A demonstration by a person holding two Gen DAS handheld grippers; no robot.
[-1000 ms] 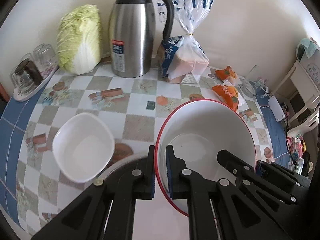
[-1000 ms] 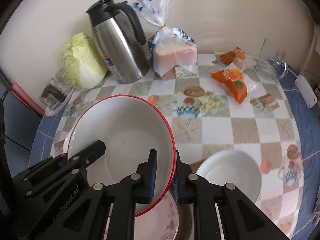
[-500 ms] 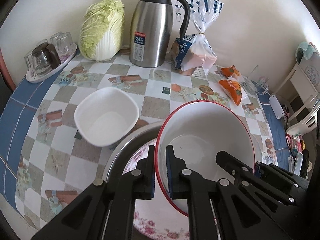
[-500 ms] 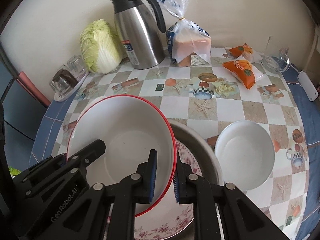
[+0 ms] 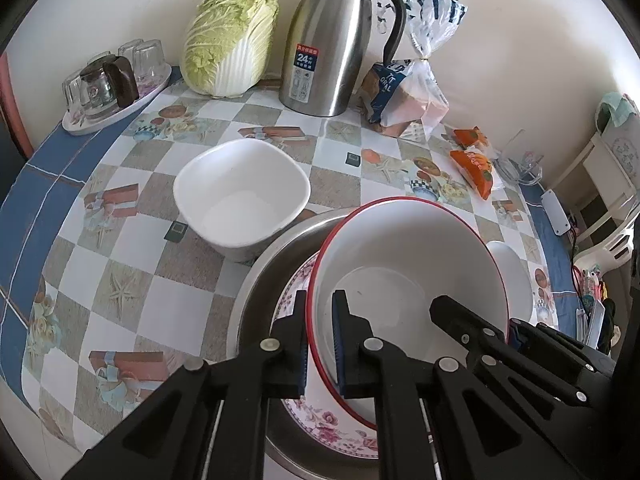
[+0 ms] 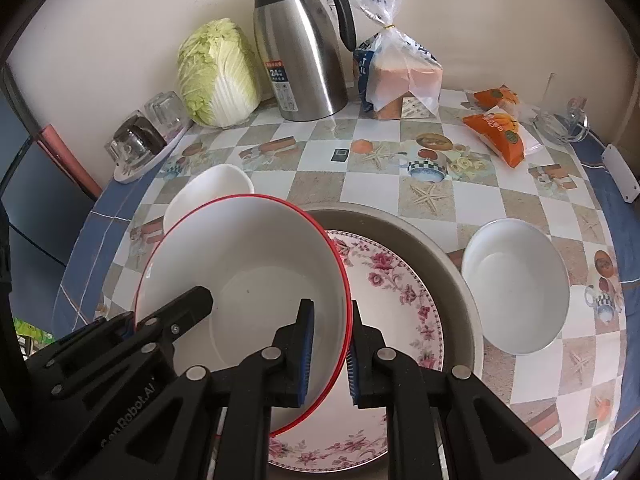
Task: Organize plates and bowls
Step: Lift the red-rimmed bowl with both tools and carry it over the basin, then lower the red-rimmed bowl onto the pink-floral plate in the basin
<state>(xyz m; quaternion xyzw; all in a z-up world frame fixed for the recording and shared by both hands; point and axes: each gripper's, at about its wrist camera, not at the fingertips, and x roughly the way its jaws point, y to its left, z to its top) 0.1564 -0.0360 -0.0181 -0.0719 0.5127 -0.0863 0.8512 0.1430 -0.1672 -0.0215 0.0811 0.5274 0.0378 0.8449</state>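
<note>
A large white bowl with a red rim (image 5: 404,256) (image 6: 244,256) is held by both grippers over a floral plate (image 6: 396,288) (image 5: 320,432) that lies in a metal basin (image 6: 460,276) (image 5: 256,276). My left gripper (image 5: 320,332) is shut on the bowl's left rim. My right gripper (image 6: 330,344) is shut on its right rim. A square white bowl (image 5: 240,196) (image 6: 208,192) stands on the table left of the basin. A round white bowl (image 6: 516,284) (image 5: 516,276) stands to its right.
At the back stand a cabbage (image 5: 232,36), a steel thermos jug (image 5: 336,40), a bag of bread (image 5: 412,88), orange snack packets (image 6: 496,132) and a tray of glasses (image 5: 108,84). A glass jug (image 6: 560,120) sits far right. The table edge curves round left and right.
Both grippers have lifted and drawn back with the red-rimmed bowl. The floral plate and basin beneath have come into view, and the far objects look smaller.
</note>
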